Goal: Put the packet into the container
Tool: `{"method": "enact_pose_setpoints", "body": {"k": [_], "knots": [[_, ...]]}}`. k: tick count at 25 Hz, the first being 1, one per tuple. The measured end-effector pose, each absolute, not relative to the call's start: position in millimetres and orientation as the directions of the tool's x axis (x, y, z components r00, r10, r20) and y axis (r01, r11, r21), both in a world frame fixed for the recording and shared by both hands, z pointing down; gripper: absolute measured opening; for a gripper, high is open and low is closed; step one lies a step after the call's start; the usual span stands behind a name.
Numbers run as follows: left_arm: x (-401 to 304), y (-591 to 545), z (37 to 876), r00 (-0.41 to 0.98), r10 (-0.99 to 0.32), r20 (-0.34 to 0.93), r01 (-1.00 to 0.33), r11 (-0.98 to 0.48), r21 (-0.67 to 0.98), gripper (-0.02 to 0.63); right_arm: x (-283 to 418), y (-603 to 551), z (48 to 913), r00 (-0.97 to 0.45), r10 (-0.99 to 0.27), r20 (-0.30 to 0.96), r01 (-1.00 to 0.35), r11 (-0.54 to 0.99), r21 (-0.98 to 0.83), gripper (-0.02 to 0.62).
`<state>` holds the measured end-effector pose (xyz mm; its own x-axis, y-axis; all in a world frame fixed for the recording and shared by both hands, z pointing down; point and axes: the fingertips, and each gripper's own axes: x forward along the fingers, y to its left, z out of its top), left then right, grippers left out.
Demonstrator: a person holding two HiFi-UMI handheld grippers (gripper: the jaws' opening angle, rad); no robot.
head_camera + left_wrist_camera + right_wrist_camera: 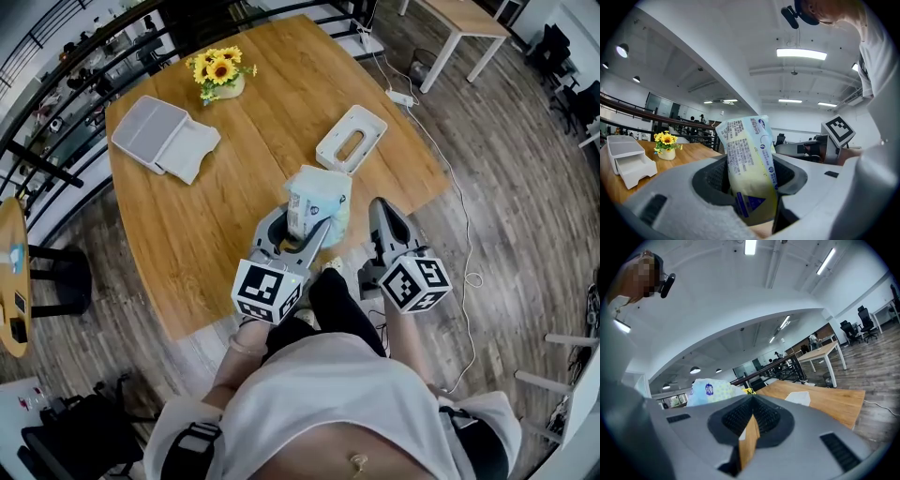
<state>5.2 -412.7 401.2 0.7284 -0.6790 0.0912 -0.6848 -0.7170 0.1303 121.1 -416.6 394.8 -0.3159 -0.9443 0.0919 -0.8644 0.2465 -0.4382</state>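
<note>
A pale yellow-green packet [316, 200] with blue print stands upright between the jaws of my left gripper [298, 234], which is shut on its lower end. The left gripper view shows the packet [749, 161] pinched between the ribbed pads, its top rising above them. My right gripper [385, 225] hovers just right of the packet over the table's near edge, jaws shut with nothing between them; through the thin slit in the right gripper view [750, 427] only wood shows. An open white container [165, 136] with its lid lies at the table's far left, well away from both grippers.
The wooden table [216, 216] also carries a vase of sunflowers [219, 73] at the back and a white box with an oval slot [352, 138] just beyond the packet. A cable and power strip [401, 97] run along the floor on the right. A black railing borders the far left.
</note>
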Motion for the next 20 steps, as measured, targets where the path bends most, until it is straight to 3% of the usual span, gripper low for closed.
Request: {"method": "enact_pose_setpoints", "body": {"k": [11, 20], "knots": [[44, -511, 410, 0.713, -0.688, 0.132, -0.701, -0.703, 0.119, 0.215, 163, -504, 407, -0.337, -0.933, 0.124, -0.854, 0.247, -0.459, 0.011], [85, -578, 447, 0.691, -0.656, 0.305, -0.704, -0.707, 0.073, 0.215, 200, -559, 429, -0.335, -0.927, 0.165, -0.838, 0.214, -0.502, 0.011]]}}
